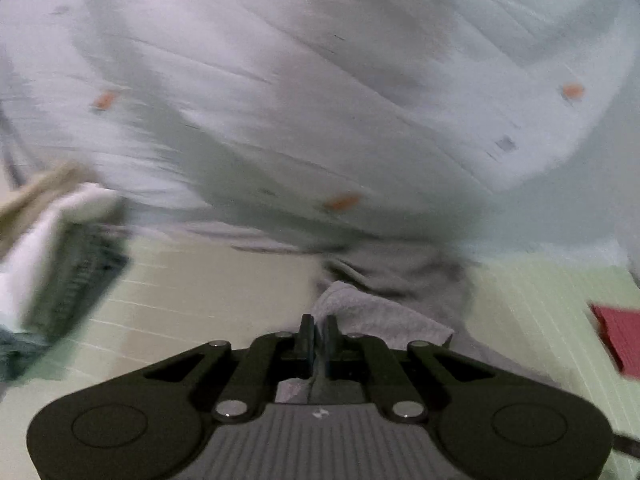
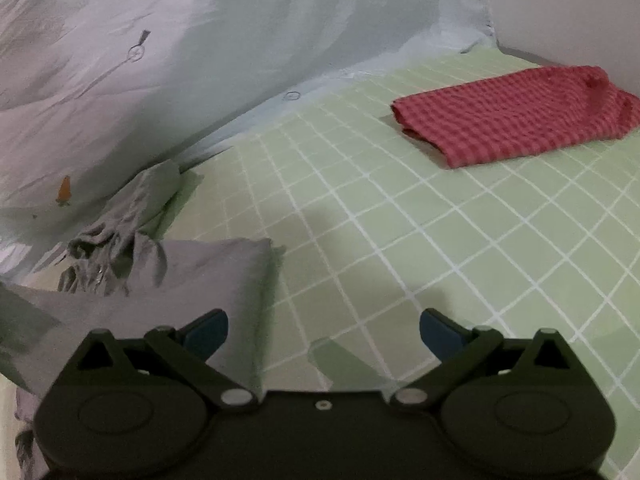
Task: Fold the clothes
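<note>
The left tool [image 1: 319, 334] is clamped on an edge of the grey garment [image 1: 380, 316], which rises off the green checked bedsheet [image 1: 192, 304]. The right tool [image 2: 324, 330] stands with fingers wide apart, nothing between them, over the sheet just right of the grey garment. A folded red checked cloth [image 2: 516, 116] lies far right, beside a pale carrot-print duvet [image 2: 120, 92].

A pale green bed sheet [image 2: 460, 240] with a white grid covers the bed. Toward ten o'clock in the right wrist view, a pale quilt [image 2: 120, 92] printed with small orange carrots rises in a heap along the sheet's edge. At nine o'clock in the left wrist view sits a blurred dark-green and white object [image 1: 68, 264], which cannot be identified.
</note>
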`<state>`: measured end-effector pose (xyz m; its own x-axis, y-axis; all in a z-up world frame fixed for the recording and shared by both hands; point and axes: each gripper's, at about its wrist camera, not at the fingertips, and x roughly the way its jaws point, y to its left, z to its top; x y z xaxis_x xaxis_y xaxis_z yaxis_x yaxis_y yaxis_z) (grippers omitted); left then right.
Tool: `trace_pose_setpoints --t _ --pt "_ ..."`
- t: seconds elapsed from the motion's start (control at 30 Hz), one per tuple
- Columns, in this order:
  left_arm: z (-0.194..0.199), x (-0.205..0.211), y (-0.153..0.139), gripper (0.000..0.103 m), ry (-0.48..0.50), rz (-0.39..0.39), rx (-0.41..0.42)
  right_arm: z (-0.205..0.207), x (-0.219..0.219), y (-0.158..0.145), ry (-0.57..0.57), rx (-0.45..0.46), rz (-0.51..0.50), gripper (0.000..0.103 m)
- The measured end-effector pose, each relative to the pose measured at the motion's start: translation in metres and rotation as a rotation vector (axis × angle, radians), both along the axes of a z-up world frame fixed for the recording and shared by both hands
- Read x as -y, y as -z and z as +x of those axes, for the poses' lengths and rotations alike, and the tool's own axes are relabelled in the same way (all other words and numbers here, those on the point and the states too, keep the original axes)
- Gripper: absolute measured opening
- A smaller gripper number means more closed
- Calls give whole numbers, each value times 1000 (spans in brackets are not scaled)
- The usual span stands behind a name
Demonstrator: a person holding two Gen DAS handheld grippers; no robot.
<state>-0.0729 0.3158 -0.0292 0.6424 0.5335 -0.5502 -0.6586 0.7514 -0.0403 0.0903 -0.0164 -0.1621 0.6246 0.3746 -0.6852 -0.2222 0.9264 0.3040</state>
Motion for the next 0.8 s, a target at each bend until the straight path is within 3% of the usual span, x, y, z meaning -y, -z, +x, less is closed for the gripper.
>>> trace_pose_setpoints --t 0.1,0.33,0.53,0.8 --pt "-24 -21 -5 4 -90 19 12 -3 -5 1 -32 -1 -7 103" --pt "-69 -51 -3 2 -248 -20 40 -8 -21 3 -120 0 -52 103" --pt "-82 -58 16 3 -287 -50 -7 -15 -42 3 -234 25 -115 103" --pt "-99 -71 58 3 -374 -204 -39 -36 -85 2 -501 88 -224 103"
